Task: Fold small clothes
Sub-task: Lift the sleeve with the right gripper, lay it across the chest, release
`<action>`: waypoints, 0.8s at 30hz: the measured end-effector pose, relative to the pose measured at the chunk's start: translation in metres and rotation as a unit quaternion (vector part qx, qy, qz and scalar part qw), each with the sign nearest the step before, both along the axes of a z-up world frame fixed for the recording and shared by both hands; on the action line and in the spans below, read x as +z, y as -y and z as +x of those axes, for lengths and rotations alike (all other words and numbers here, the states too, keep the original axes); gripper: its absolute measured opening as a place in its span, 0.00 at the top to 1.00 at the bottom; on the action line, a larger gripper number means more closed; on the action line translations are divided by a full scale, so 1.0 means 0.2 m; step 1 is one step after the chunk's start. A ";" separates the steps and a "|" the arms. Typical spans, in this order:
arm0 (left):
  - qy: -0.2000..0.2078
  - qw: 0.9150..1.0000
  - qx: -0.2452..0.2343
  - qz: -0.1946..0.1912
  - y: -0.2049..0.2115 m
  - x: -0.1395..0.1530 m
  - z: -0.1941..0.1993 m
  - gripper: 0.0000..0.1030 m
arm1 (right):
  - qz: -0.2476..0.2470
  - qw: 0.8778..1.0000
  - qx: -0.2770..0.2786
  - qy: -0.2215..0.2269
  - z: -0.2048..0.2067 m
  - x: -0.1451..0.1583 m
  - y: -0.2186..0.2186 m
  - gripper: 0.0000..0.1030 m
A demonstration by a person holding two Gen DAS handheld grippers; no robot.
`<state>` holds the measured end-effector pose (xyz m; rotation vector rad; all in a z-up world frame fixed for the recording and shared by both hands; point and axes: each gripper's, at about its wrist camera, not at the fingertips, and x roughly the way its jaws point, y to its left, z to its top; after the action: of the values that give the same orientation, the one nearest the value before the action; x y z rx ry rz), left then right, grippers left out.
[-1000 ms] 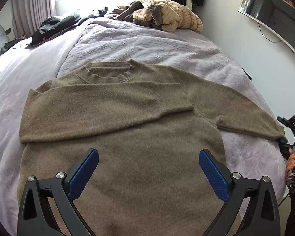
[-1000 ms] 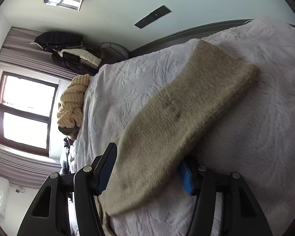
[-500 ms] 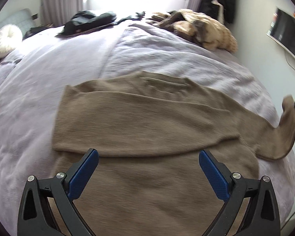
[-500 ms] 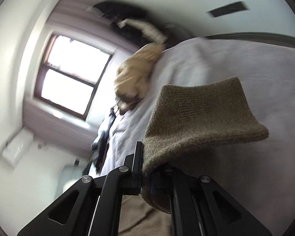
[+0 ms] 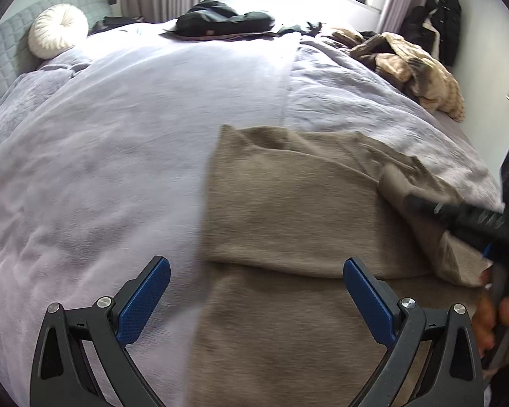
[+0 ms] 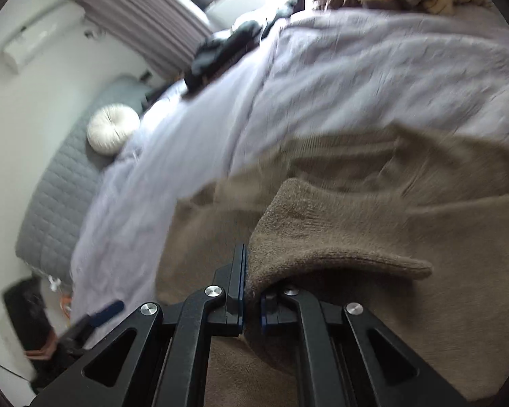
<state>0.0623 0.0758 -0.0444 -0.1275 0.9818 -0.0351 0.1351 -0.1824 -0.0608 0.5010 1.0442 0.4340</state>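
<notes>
Sweater (image 5: 288, 210) lies on the bed (image 5: 118, 135); right gripper (image 6: 251, 300) jaws pinch its sleeve cuff (image 6: 322, 234), left gripper (image 5: 256, 291) jaws spread wide, empty, above it.

A bed (image 5: 125, 142) under a lilac cover carries a brown sweater (image 5: 288, 210). Farther back lie a white round cushion (image 5: 58, 30), dark clothes (image 5: 220, 22) and what looks like a tan knit heap (image 5: 420, 68).

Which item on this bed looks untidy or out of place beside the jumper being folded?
The tan and brown clothes lie in a crumpled heap at the far right corner of the lilac bedspread, unlike the flat brown knitted jumper. Dark garments also sprawl near the window.
</notes>
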 end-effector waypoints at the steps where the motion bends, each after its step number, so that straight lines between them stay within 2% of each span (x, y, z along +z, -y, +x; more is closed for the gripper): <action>1: 0.000 1.000 0.003 -0.001 -0.03 -0.01 0.00 0.01 | -0.004 1.000 -0.003 -0.018 0.00 -0.04 -0.02 0.89; 3: 0.000 1.000 0.006 -0.004 -0.07 -0.02 0.01 0.01 | 0.003 0.999 -0.015 -0.035 -0.02 -0.08 0.00 0.84; 4: 0.000 1.000 0.005 -0.005 -0.08 -0.02 0.01 0.01 | 0.012 0.999 -0.026 -0.040 -0.03 -0.08 0.02 0.70; 6: 0.001 1.000 0.004 -0.005 -0.11 -0.03 0.02 0.01 | 0.034 0.997 -0.064 -0.035 -0.07 -0.06 0.11 0.50; 8: 0.003 1.000 0.001 -0.006 -0.13 -0.03 0.02 0.01 | 0.038 0.995 -0.093 -0.022 -0.10 -0.04 0.15 0.50; 9: 0.005 1.000 -0.001 -0.010 -0.15 -0.03 0.02 0.01 | 0.040 0.994 -0.103 -0.014 -0.10 -0.03 0.17 0.60; 10: 0.006 1.000 -0.002 -0.014 -0.17 -0.03 0.02 0.01 | 0.042 0.994 -0.103 -0.009 -0.08 -0.01 0.17 0.87; 11: 0.007 1.000 -0.002 -0.019 -0.18 -0.03 0.02 0.01 | 0.043 0.994 -0.098 -0.009 -0.07 0.00 0.15 0.92; 14: 0.011 1.000 -0.003 -0.026 -0.22 -0.02 0.01 0.01 | 0.043 0.998 -0.055 -0.003 -0.03 0.03 0.04 0.92; 17: 0.015 1.000 -0.003 -0.025 -0.25 -0.01 0.00 0.01 | 0.036 0.999 0.027 -0.013 -0.02 0.02 -0.19 0.88; 19: 0.016 0.999 -0.003 -0.028 -0.26 0.00 0.00 0.01 | 0.002 0.998 0.056 -0.026 -0.04 -0.01 -0.29 0.86; 20: 0.016 0.999 -0.004 -0.030 -0.26 0.00 0.01 0.01 | -0.008 0.997 0.068 -0.031 -0.05 -0.02 -0.32 0.83; 21: 0.014 0.999 -0.008 -0.033 -0.25 0.00 0.01 0.01 | -0.011 0.996 0.075 -0.037 -0.08 -0.02 -0.32 0.75; 22: 0.013 0.999 -0.013 -0.037 -0.24 0.00 0.02 0.01 | -0.003 0.996 0.075 -0.040 -0.11 -0.03 -0.30 0.67; 24: 0.012 0.998 -0.032 -0.045 -0.19 0.01 0.03 0.01 | 0.008 0.997 0.062 -0.039 -0.15 -0.02 -0.23 0.58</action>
<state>0.0692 0.1140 -0.0430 -0.1775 0.9608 -0.1393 0.1044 -0.1360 -0.0645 0.4715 1.1513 0.5373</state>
